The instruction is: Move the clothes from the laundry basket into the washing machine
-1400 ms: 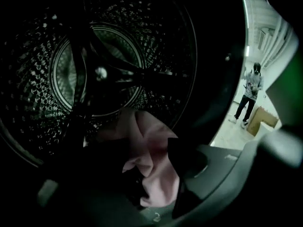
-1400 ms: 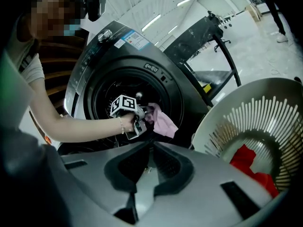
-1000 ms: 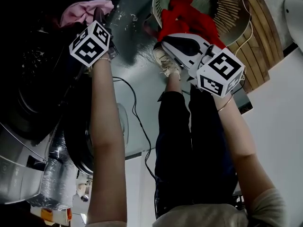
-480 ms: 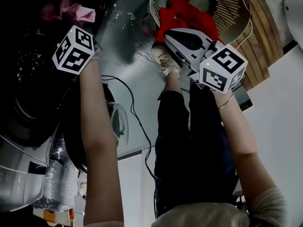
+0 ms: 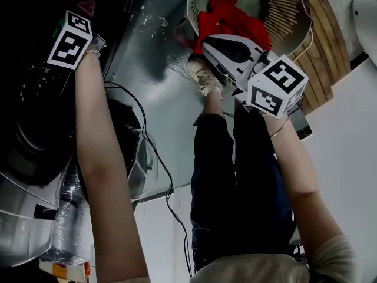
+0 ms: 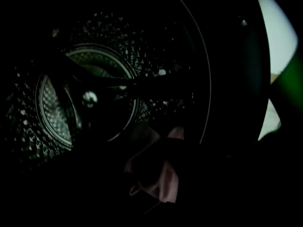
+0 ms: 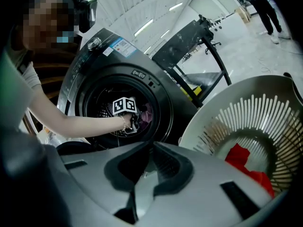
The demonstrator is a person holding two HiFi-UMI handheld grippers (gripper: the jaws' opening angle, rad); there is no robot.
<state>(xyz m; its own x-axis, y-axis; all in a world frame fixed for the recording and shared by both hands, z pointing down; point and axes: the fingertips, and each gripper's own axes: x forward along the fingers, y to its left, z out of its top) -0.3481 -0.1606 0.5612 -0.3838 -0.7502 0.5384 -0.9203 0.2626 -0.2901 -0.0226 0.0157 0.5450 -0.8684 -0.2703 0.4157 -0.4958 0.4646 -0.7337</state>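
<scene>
Fingers of left gripper (image 7: 131,119): just been parting, inside the drum (image 6: 57,126); too dark to tell if they still pinch the pink cloth (image 6: 158,174).
Fingers of right gripper (image 7: 151,144): clenched, empty, near the basket (image 7: 246,103).
Change: left arm has reached deeper, taking the pink cloth in.
Remaining: red clothes (image 7: 244,162), in the basket.

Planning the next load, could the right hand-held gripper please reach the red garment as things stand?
Probably yes: the red garment lies uncovered in the laundry basket, nothing between it and the shut right hand-held gripper.
</scene>
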